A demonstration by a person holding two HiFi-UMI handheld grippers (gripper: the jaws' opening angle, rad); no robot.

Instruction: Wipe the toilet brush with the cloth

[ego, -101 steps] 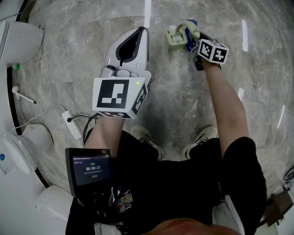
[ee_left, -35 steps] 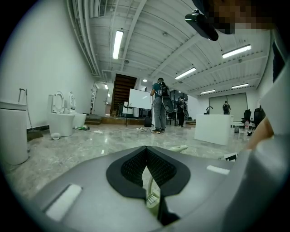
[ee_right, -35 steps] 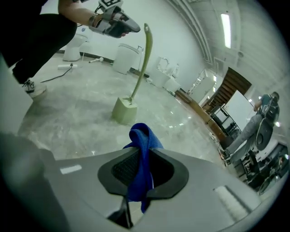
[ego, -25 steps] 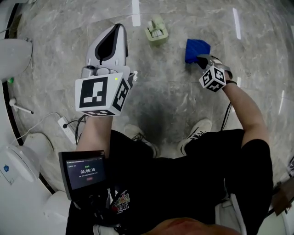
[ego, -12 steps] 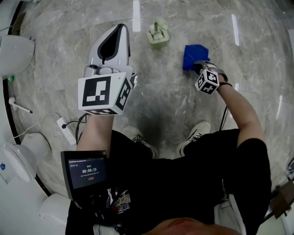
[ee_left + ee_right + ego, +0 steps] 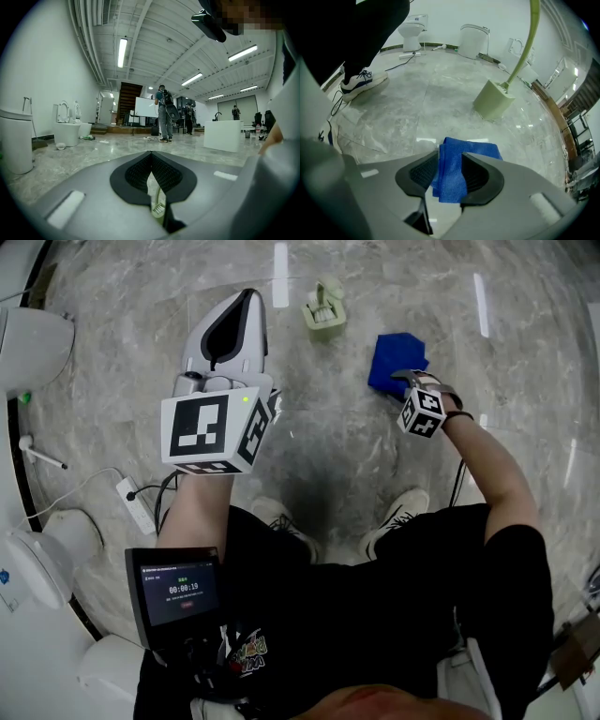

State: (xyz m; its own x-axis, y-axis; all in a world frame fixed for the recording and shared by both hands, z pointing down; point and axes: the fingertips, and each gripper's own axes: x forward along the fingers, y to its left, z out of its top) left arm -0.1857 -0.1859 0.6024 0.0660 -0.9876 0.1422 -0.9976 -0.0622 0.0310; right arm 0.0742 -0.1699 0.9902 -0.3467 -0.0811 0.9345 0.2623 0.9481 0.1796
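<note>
Over to the right hand-held gripper [image 6: 397,378] first: tilts steeply down at the marble floor [image 6: 328,427], straddles the blue cloth [image 6: 396,354] and has just been spreading its jaws. Stands spread now in its own view [image 6: 450,158], with a fold of cloth [image 6: 452,176] running up between the ribbed pads and no squeeze on it. Leaves the rest bunched on the floor beyond the tips. Finds the toilet brush [image 6: 322,306] well apart from the cloth, further out and to the left in the head view. Stands there in its pale green holder on the floor, touched by neither tool. Catches it again from the right gripper view [image 6: 493,101], with the long green handle rising out of frame. Holds the left hand-held gripper [image 6: 246,298] out roughly level above the floor, on the near side of the brush and apart from it. Reads as pressed together in the left gripper view [image 6: 150,153], tips meeting, pinching nothing. Picks out a white toilet [image 6: 36,329] and a power strip [image 6: 141,493] along the left edge.
</note>
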